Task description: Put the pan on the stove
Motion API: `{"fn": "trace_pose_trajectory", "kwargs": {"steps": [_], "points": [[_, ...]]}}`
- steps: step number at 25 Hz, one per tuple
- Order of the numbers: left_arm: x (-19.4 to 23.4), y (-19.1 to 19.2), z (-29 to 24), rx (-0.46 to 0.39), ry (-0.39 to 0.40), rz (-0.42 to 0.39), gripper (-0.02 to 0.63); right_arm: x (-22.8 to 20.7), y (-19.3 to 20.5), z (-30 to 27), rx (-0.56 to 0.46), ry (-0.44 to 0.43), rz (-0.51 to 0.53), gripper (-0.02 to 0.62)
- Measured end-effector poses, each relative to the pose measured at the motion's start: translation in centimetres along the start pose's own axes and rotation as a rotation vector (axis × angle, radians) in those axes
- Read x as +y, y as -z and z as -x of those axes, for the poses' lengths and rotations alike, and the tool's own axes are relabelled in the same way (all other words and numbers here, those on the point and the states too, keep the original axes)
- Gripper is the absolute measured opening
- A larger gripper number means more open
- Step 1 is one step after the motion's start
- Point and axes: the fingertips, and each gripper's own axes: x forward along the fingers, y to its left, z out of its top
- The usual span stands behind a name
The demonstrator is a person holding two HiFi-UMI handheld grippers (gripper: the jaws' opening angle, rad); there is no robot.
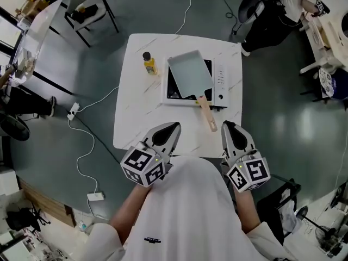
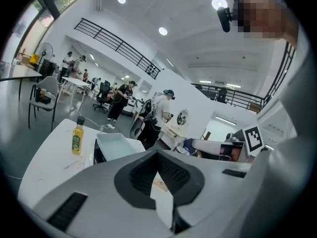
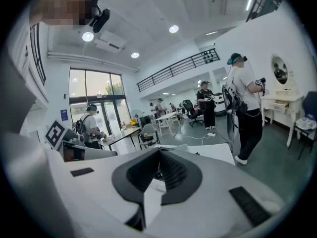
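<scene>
A rectangular pale blue-grey pan (image 1: 190, 73) rests on the white stove (image 1: 220, 79) with a black top, at the far right of the white table (image 1: 136, 118). Its wooden handle (image 1: 206, 113) points toward me over the stove's near edge. My left gripper (image 1: 174, 126) hovers at the table's near edge, shut and empty, left of the handle. At the same edge, right of the handle, my right gripper (image 1: 226, 126) is also shut and empty. In the left gripper view the pan (image 2: 115, 145) shows beyond the closed left gripper (image 2: 158, 171). The right gripper (image 3: 159, 171) faces across the table (image 3: 215, 152).
A yellow oil bottle (image 1: 148, 63) stands left of the stove, and the bottle (image 2: 77, 138) also shows in the left gripper view. A chair (image 1: 89, 10) stands far left of the table. Cables and a power strip (image 1: 95, 196) lie on the floor. A person (image 3: 246, 110) stands at the right.
</scene>
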Motion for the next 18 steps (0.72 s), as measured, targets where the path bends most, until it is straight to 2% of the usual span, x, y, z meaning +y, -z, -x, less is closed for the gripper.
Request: {"fn": "trace_pose_trajectory", "kwargs": {"steps": [4,18], "points": [[0.00,0.24,0.26,0.002,-0.005,-0.009,0.000,0.23,0.16,0.02,0.008,0.009,0.021,0.003],[-0.60,0.79,1.01,0.003,-0.018,-0.012,0.000,0.44,0.83,0.67,0.009,0.005,-0.003,0.003]]}}
